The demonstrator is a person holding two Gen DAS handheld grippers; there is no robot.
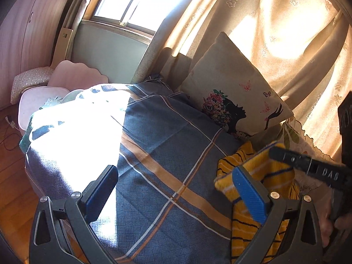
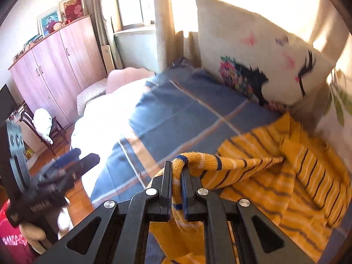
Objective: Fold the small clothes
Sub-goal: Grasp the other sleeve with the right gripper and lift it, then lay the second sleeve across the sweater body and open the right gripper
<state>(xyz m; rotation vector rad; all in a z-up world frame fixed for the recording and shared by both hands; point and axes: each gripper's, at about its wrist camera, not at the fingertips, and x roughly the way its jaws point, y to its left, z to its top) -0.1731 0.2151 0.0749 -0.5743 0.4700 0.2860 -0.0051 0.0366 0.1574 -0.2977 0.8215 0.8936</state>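
Left wrist view: the left gripper [image 1: 176, 191] has its blue-padded fingers [image 1: 250, 195] spread wide and holds nothing. Between them lies the blue checked bedspread with tan and white stripes [image 1: 158, 154]. The yellow knitted sweater with dark and white stripes [image 1: 259, 176] sits at the lower right of the frame, partly behind the right-hand finger, and the other tool crosses above it. A beige cushion printed with a woman's profile and butterflies [image 1: 233, 88] leans on the curtain at centre right.

Right wrist view: the right gripper [image 2: 177, 176] at bottom centre has its black fingers pressed together on a sleeve of the sweater [image 2: 286, 176], near the navy-banded cuff. The sleeve runs taut to the right, toward the body of the garment, which fills the lower right on the bedspread [image 2: 176, 118] below the cushion [image 2: 253, 50]. The left gripper [image 2: 72, 165] shows blurred at lower left, well apart from the cloth.

The step in hand looks like bringing a sleeve across the body. Next, probably, the sleeve must be laid flat over the chest and released, while the free left tool takes the other side.
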